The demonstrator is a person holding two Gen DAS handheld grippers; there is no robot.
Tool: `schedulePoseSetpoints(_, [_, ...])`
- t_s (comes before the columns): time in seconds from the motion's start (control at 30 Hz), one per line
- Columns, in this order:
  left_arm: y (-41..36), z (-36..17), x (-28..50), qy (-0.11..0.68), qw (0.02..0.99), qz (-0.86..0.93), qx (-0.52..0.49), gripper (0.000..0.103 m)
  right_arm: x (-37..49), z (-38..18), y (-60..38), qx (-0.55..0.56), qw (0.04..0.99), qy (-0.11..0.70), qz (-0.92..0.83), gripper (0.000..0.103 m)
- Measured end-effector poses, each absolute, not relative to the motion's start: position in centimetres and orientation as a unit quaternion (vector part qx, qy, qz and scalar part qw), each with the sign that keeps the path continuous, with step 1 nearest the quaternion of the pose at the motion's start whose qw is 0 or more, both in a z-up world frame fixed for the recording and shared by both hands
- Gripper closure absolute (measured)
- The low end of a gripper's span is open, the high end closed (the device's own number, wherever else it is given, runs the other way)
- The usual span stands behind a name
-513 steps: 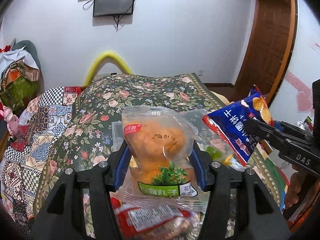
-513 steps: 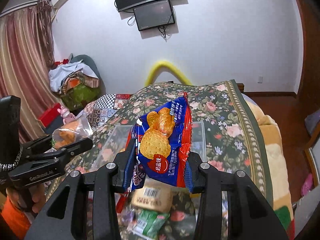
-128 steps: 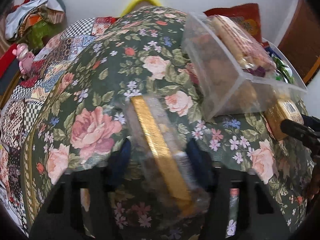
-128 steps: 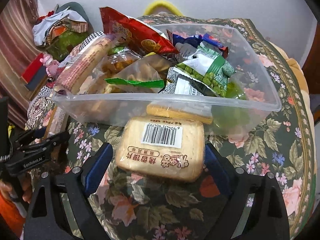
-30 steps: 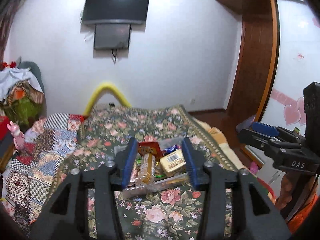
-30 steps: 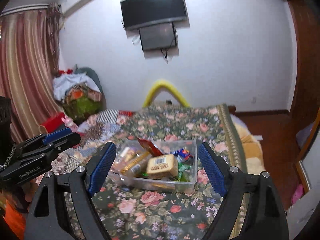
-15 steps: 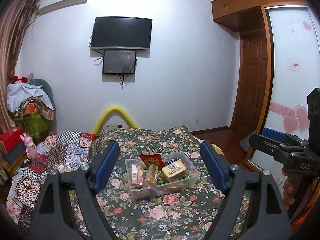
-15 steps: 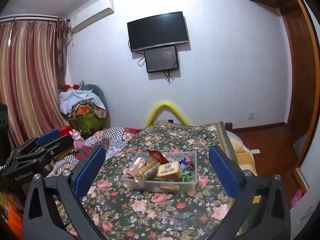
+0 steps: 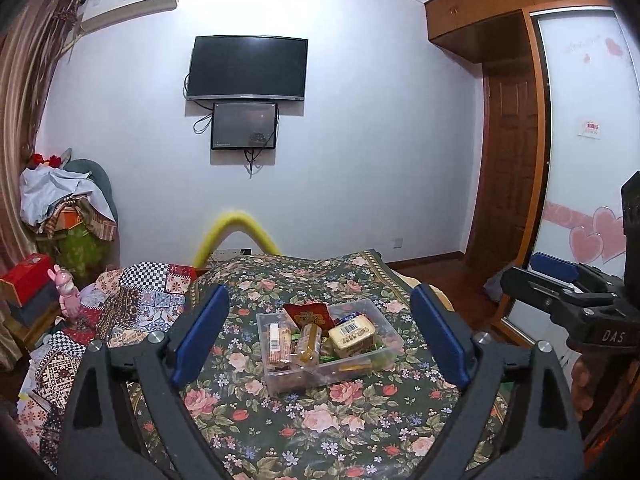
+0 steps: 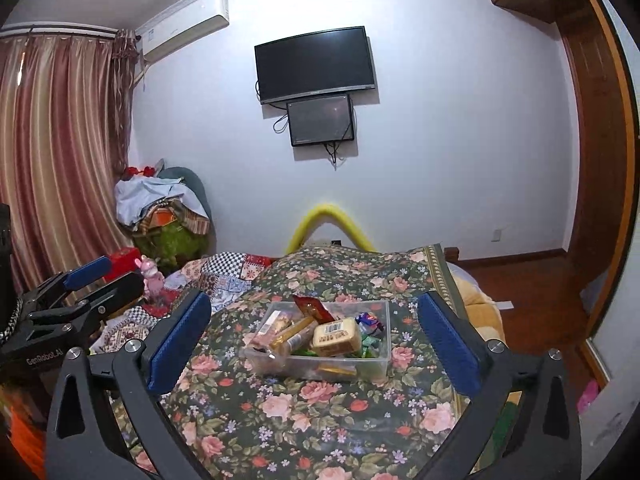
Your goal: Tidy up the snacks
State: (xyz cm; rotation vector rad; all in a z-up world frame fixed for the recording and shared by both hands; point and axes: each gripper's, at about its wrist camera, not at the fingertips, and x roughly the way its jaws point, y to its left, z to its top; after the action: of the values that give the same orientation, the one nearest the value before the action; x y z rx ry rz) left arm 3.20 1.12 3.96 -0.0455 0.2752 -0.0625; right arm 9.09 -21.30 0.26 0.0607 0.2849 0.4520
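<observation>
Here the clear plastic bin (image 9: 362, 368) sits on the floral bedspread (image 9: 320, 432) of the bed, roughly centred and well ahead of both grippers. It is filled with snacks: a tan biscuit pack with a barcode label (image 9: 352, 334) lies on top toward the right side, a long golden pack (image 9: 309, 343) lies beside it, a pink-and-white wrapped bar (image 9: 276, 340) lies along the left wall, and a red packet (image 9: 310, 315) stands up at the far end. Green wrappers show beneath them — too small to read.

The left gripper (image 9: 320, 338) points toward the bin with its blue-padded fingers (image 9: 200, 334) spread wide and opening; nothing is between them, only the distant bin seen through the gap. The right gripper (image 10: 314, 344) has its fingers (image 10: 448, 350) spread fully apart and holds nothing either.

Each gripper shows in the other's view: the right one at the far right edge of the left wrist camera, with part of a hand (image 9: 582, 384) on its handle, and the left one at the left edge of the right wrist camera. A patchwork quilt (image 9: 132, 292) lies to the left of the bedspread — touching its edge.
</observation>
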Motion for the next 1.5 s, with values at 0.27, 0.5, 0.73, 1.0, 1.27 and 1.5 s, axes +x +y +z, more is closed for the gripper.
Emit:
schedulePoseSetpoints(0.27, [1.0,3.7,2.9,0.140,0.990,-0.028,-0.016,0.005,8.6,0.1,-21.1,0.025,0.965,0.138,0.221,0.000])
schedulePoseSetpoints(0.5, [0.8,3.6,2.9,0.141,0.990,-0.028,-0.011,0.003,8.2,0.1,-20.9,0.019,0.966,0.135,0.220,0.000])
schedulePoseSetpoints(0.73, [0.9,3.5,3.0,0.142,0.989,-0.030,-0.019,0.002,8.3,0.0,-20.8,0.022,0.966,0.137,0.220,0.000])
schedulePoseSetpoints(1.0, [0.8,3.5,3.1,0.143,0.989,-0.033,-0.023,0.002,8.1,0.0,-20.7,0.022,0.966,0.137,0.219,0.000])
schedulePoseSetpoints(1.27, [0.9,3.4,3.0,0.143,0.989,-0.036,-0.026,0.001,8.0,0.1,-20.6,0.020,0.966,0.137,0.219,0.000])
schedulePoseSetpoints(1.5, [0.8,3.5,3.0,0.146,0.988,-0.039,-0.030,0.001,8.0,0.2,-20.5,0.019,0.966,0.136,0.220,0.000])
